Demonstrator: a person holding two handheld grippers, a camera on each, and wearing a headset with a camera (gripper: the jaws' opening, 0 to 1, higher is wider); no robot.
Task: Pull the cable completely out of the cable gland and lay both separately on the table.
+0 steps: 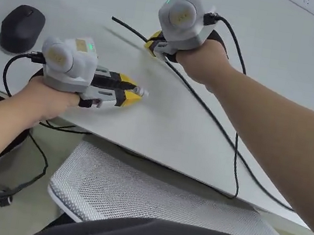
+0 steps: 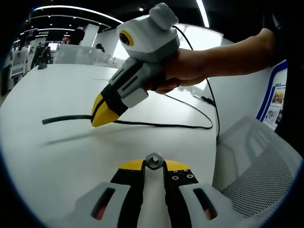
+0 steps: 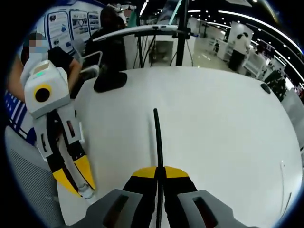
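– Black cable (image 3: pixel 156 137): where is it, who has it?
– Right gripper (image 3: pixel 160 170), jaws pinching it near one end. Free tip juts ahead over the white surface (image 1: pixel 173 126), the rest trails along it. Grey cable gland (image 2: pixel 153 160) is apart from it, pinched at the jaw tips of the left gripper (image 2: pixel 153 166), close over the surface.
– Handling?
– Cable light, limp, rubbery, should drape on release; a hold near the end is fine. Gland small, hard, light, likely to roll or skid; grip across the hex flats, set it down low.
– Anything inside the gland?
– Bore looks empty, cable out.
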